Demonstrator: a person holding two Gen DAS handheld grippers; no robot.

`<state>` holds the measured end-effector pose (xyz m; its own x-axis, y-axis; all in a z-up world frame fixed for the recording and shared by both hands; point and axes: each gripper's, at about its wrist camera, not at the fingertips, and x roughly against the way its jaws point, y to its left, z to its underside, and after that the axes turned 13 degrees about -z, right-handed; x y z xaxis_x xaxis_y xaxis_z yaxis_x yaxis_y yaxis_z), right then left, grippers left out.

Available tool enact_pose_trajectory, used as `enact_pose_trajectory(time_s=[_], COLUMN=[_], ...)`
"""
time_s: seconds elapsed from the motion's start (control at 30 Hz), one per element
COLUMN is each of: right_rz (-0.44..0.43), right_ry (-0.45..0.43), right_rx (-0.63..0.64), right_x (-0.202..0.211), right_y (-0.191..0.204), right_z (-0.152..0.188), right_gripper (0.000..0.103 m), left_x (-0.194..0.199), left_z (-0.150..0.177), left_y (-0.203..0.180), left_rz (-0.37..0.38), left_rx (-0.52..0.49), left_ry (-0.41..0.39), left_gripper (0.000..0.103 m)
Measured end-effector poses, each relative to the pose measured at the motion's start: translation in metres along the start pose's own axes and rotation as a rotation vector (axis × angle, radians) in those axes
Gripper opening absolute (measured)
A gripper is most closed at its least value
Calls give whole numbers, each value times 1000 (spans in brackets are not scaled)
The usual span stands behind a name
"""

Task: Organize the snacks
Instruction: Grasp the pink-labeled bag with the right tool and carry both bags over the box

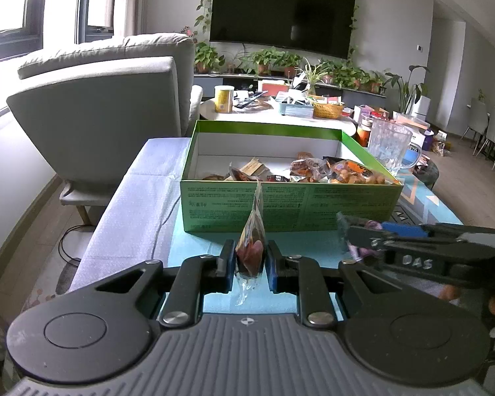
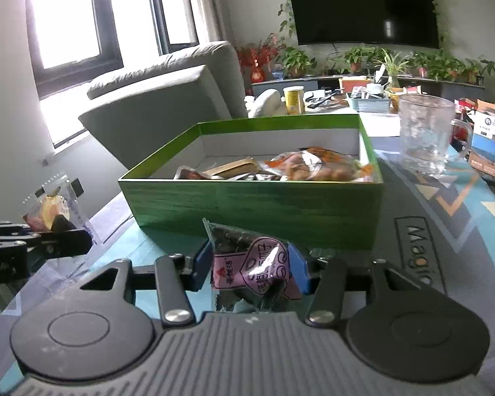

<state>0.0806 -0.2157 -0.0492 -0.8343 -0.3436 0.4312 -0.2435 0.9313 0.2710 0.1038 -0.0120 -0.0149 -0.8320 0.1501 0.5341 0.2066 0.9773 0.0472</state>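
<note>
Where wrappers overlap inside the green box (image 1: 290,204), single snacks hard to tell apart; box floor mostly hidden by the near wall. Printed text on that wall too small to read.

Left gripper (image 1: 250,257): blue pads pressed on a clear snack packet (image 1: 252,241), just in front of the green box. Packet held edge-on, long axis upright, sealed top reaching the box's front rim, lower tail hanging below the pads. Contents dark and reddish, otherwise unclear.

Right gripper (image 2: 252,265): pinching a pink-labelled packet (image 2: 254,264), also just in front of the green box, toward its right end. Dark clear end pointing up and left; long axis tilted. Lower part hidden behind the gripper body.

Glass mug (image 2: 425,135): beyond the green box's right side.
</note>
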Motion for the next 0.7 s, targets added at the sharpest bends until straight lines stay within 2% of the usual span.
enact_pose_trajectory(time_s=[0.3, 0.53, 0.7], right_rz=[-2, -12, -6], right_ry=[-88, -156, -178], right_rx=[1, 56, 82], right_x=[16, 19, 11], right_y=[-1, 1, -6], right_z=[-17, -41, -56], right_gripper=[50, 51, 51], left_x=[2, -1, -17], left_z=[-14, -44, -63], left_y=[-11, -28, -35], left_rz=[32, 53, 43], left_rx=[-24, -45, -40], left_ry=[-48, -136, -155], left_gripper=[17, 17, 18])
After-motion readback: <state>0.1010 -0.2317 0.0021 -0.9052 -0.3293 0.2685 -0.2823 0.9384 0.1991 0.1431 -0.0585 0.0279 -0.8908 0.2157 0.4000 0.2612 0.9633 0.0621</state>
